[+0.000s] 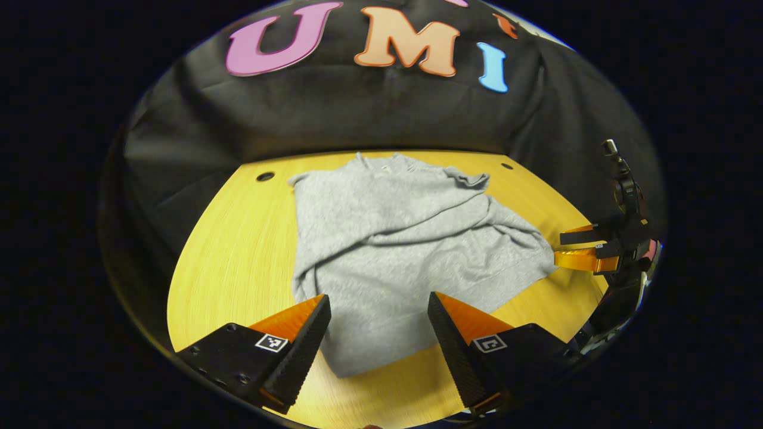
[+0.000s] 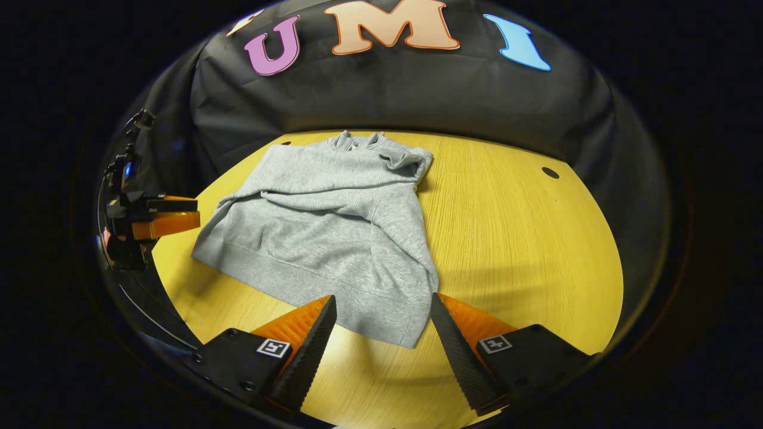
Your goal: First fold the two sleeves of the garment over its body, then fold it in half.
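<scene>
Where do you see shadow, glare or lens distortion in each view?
Left gripper view: the round yellow wooden table bows from fisheye distortion, and the grey fabric sweatshirt is evenly lit and sharp. Right gripper view: a soft shadow crosses the table right of the sweatshirt; no strong glare.

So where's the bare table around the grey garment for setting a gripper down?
Widest bare table lies on the right gripper side of the grey garment. A narrower strip borders the left gripper side. The garment crowds the middle and back edge.
</scene>
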{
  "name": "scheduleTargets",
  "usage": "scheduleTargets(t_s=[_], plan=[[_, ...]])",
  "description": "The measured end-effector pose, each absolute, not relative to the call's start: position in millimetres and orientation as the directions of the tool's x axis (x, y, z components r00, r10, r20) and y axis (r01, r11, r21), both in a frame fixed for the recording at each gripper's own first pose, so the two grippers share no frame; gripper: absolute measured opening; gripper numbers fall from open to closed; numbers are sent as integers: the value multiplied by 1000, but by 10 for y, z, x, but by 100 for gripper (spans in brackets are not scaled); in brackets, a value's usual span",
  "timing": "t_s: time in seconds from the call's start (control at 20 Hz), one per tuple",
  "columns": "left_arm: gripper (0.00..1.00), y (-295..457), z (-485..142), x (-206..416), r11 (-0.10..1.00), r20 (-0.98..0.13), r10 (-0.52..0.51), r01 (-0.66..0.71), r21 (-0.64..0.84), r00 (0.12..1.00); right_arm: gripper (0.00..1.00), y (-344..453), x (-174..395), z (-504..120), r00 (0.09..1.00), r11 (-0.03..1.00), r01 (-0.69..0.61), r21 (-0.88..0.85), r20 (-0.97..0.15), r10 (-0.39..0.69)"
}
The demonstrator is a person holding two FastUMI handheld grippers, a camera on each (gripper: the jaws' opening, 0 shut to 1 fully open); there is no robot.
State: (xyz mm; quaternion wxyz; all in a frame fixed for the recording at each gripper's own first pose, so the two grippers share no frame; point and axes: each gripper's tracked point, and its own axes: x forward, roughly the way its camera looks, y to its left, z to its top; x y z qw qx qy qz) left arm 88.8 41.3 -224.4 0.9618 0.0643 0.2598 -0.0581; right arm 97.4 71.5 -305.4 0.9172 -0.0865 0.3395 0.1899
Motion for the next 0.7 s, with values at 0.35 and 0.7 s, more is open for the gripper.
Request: scheduleTargets(t_s=[0.35,0.7], plan=[[96,585,-2684,712,993,-572,-5,70,92,820,99,721,961,-3332,662,906,-421,-51,-700,268],[95,688,-2794,729,993,-580,43,29,115,813,99,745,974,-3469,672,898,-427,-105,-702,237]])
